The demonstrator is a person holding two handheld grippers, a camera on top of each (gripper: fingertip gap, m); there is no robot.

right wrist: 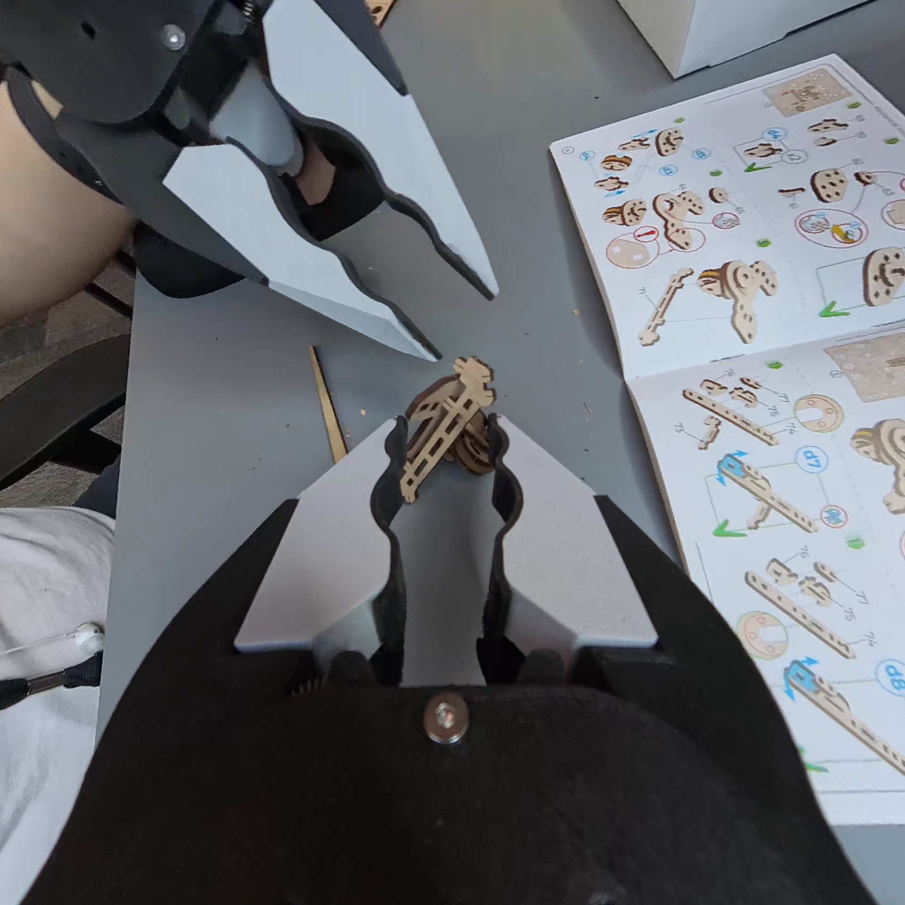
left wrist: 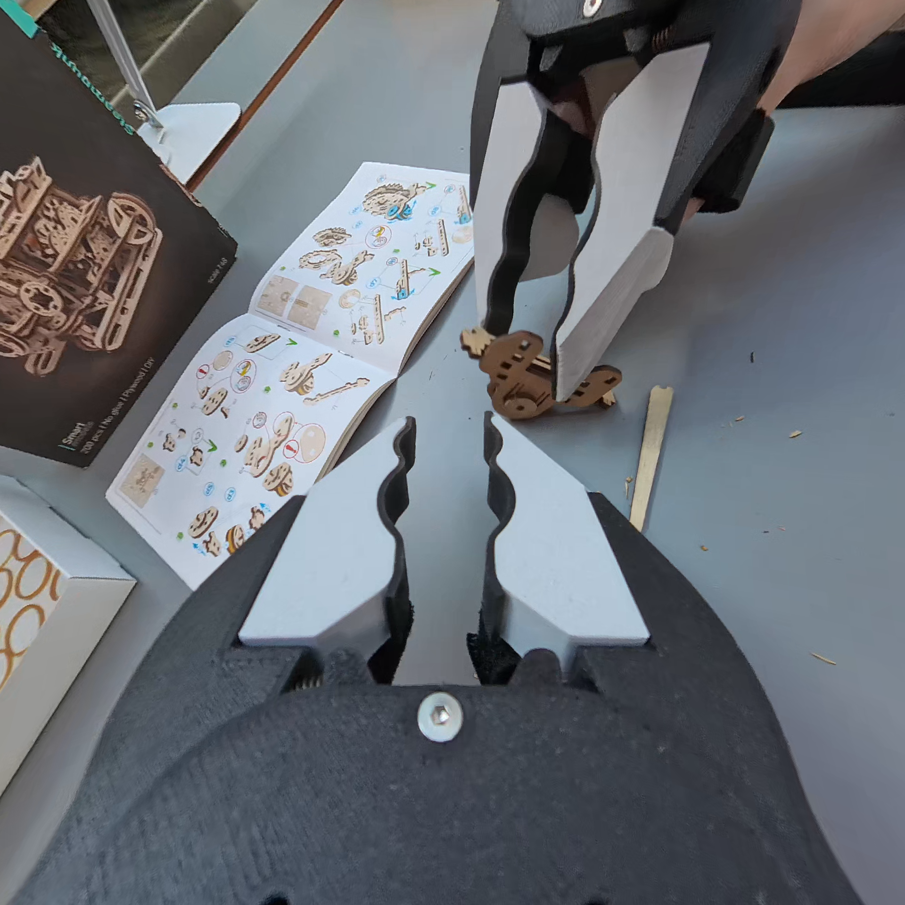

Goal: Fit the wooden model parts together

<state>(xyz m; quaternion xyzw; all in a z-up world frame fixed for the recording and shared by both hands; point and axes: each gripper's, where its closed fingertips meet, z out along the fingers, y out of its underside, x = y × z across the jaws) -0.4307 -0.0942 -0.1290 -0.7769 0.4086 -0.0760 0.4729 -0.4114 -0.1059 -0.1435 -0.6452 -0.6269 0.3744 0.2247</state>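
Observation:
A small wooden assembly (left wrist: 519, 372) of dark brown slotted plates, round discs and a light bar with a cross-shaped end stands on the grey table (left wrist: 783, 294). My right gripper (right wrist: 448, 421) is shut on it (right wrist: 450, 436), one fingertip on each side. In the left wrist view the right gripper (left wrist: 529, 362) comes down from above onto the assembly. My left gripper (left wrist: 449, 421) is open and empty, a short way in front of the assembly and pointing at it. It also shows in the right wrist view (right wrist: 464, 324), tips just beyond the assembly.
An open instruction booklet (left wrist: 303, 372) lies left of the assembly, also seen in the right wrist view (right wrist: 759, 392). A dark kit box (left wrist: 98, 245) and a white box (left wrist: 44, 612) stand at the left. A thin wooden strip (left wrist: 651, 455) and splinters lie right. A person's clothing (right wrist: 39, 587) is at the table edge. My two grippers' fingertips are within a few centimetres of each other.

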